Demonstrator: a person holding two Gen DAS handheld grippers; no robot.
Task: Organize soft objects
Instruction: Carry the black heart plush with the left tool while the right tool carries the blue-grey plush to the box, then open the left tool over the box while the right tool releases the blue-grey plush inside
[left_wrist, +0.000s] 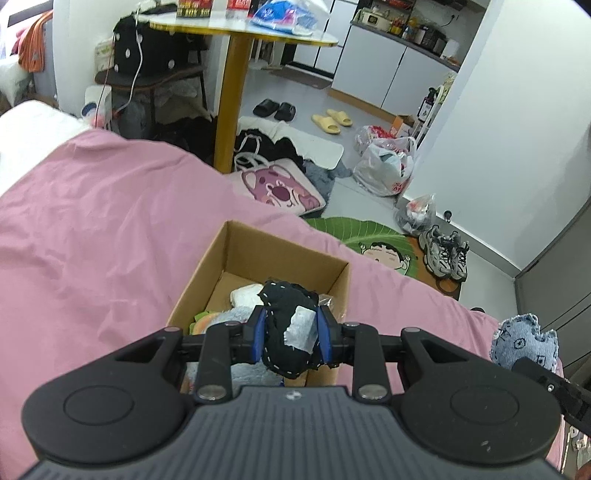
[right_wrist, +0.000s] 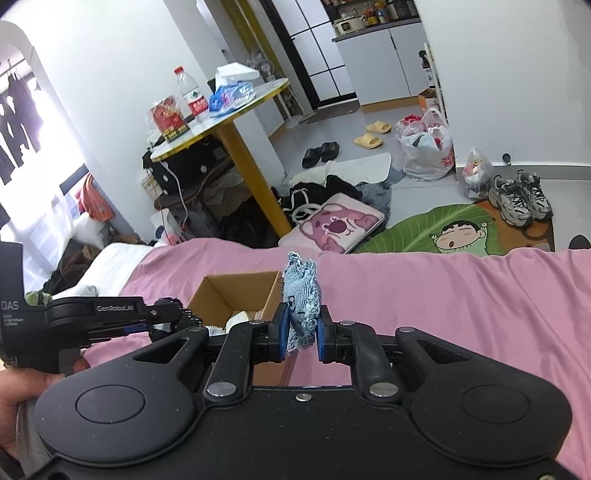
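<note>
1. Left claw (left_wrist: 290, 334), nearest the left wrist cam, is clamped w/ both blue pads on a black stuffed toy (left_wrist: 291, 325) w/ white stitching & a grey patch, held over the cardboard box (left_wrist: 258, 254).
2. Box sits open on the pink bedspread (left_wrist: 92, 229); inside: pale blue fluffy item (left_wrist: 231, 315), white soft piece (left_wrist: 245, 295), sth green/orange at the near left corner.
3. Right of the box, in the right wrist cam, right claw (right_wrist: 301, 334) is gripping a denim plush (right_wrist: 301, 295) w/ frayed edges, upright, just beside the box's right wall, above the bedspread.
4. Person's hand (right_wrist: 22, 398) at the far left of that view holds the left claw's handle.
5. Bkgd: yellow-legged round worktop (right_wrist: 255, 94), pink cartoon cushion (right_wrist: 332, 225), green leaf mat (right_wrist: 424, 229), grey sneakers (right_wrist: 521, 197) on the floor.
</note>
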